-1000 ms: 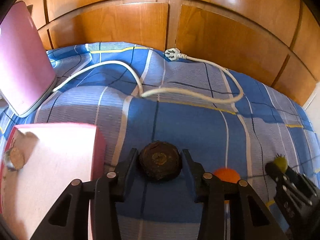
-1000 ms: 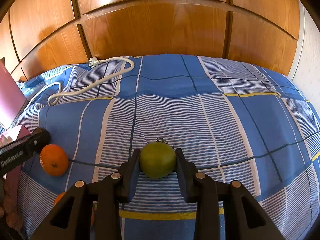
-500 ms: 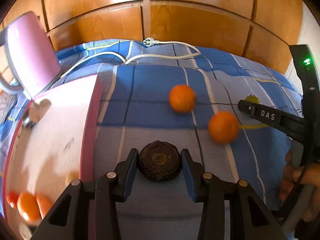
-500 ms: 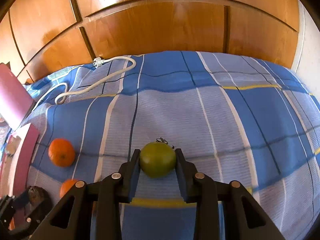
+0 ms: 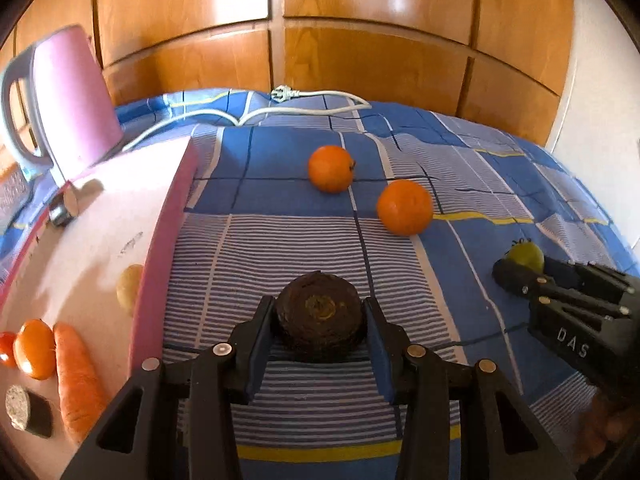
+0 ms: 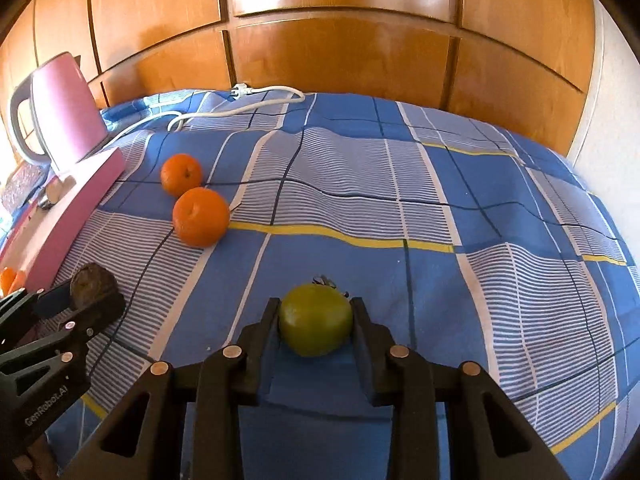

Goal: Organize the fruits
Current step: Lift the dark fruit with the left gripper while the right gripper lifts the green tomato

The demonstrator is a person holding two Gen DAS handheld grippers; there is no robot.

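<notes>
Dark brown and rough-skinned, a round fruit (image 5: 320,314) sits clamped between the pads of the left gripper (image 5: 320,322), held above the blue checked bedspread (image 5: 304,412) just beside the pink box (image 5: 160,280). The right gripper (image 6: 316,326) is closed tight on a green tomato (image 6: 316,320), also above the bedspread. Two oranges (image 6: 200,216) lie close together on the cloth beyond both grippers. Inside the box lie a carrot (image 5: 78,376), a small orange fruit (image 5: 34,348), a potato (image 5: 130,288) and a cut dark piece (image 5: 28,410). A pink kettle (image 5: 68,100) stands behind the box, and a white cable (image 6: 260,100) curls before the wooden panelling (image 6: 340,60).
</notes>
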